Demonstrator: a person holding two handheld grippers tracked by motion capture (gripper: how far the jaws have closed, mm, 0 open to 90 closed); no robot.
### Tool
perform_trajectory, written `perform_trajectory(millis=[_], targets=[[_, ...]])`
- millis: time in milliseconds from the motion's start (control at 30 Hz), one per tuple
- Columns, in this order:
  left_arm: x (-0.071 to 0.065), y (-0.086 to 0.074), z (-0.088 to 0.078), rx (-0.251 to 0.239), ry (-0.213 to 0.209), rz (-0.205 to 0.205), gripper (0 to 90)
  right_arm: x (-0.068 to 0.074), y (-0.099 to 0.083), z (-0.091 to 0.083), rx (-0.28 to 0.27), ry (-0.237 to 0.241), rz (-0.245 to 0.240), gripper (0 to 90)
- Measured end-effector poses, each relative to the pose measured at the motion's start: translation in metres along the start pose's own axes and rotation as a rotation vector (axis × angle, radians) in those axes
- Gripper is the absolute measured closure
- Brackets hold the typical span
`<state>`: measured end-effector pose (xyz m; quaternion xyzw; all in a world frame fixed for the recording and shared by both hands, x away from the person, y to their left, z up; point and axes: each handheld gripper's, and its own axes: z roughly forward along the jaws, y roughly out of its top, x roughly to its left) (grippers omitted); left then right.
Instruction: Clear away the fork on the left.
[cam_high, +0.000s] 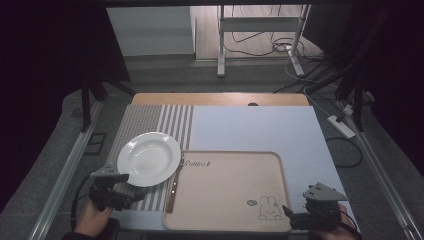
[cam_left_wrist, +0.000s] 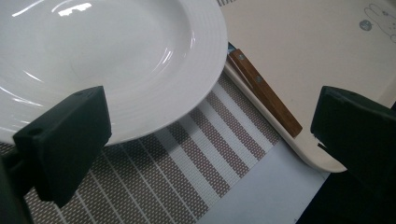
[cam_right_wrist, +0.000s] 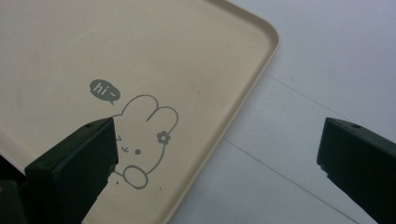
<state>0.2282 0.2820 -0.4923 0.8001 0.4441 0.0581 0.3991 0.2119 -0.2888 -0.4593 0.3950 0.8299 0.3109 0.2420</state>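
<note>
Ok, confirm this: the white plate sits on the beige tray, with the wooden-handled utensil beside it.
Not quite. The white plate sits on the striped placemat, not the beige tray; the high view shows this. The wooden-handled utensil does lie beside it.

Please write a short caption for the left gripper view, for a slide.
Open left gripper above a striped placemat, facing a white plate and a wooden-handled utensil beside a beige tray.

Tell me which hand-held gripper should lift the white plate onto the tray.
Left. The left hand-held gripper sits open right at the near rim of the white plate on the striped mat. The right hand-held gripper is open across the tray, by its rabbit corner, farther from the plate.
</note>
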Motion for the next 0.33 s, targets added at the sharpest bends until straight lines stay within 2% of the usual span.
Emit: perform_trajectory(millis=[200, 333], targets=[[-0.0046, -0.0041, -0.0042, 0.011, 0.036, 0.017, 0.0, 0.0001, 0.0001, 0.0001, 0.001, 0.0, -0.001, 0.0], [-0.0057, -0.0027, -0.0021, 0.026, 0.04, 0.024, 0.0, 0.0003, 0.0, 0.0003, 0.001, -0.002, -0.004, 0.0]])
